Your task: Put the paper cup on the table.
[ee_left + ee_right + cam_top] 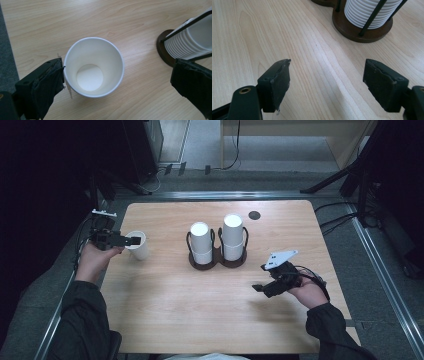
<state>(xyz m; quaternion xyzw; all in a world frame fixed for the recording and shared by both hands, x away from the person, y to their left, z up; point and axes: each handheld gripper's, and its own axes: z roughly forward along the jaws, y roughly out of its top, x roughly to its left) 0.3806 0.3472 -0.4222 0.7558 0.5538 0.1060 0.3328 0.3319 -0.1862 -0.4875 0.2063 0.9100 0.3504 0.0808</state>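
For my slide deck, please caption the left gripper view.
Open left gripper straddling an upright empty white paper cup on the light wooden table.

Right gripper (327, 82) jaws spread wide over bare wooden table (317, 62) — stacked cups (367, 12) in holder (362, 31) beyond.

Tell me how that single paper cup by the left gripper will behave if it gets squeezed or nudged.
The paper cup looks empty, so it is probably very light and would slide or tip at a slight nudge. Its wall looks thin with an open rim, so a firm squeeze would likely dent it. The left gripper stands open around it, one pad at the rim, so closing gently seems wise.
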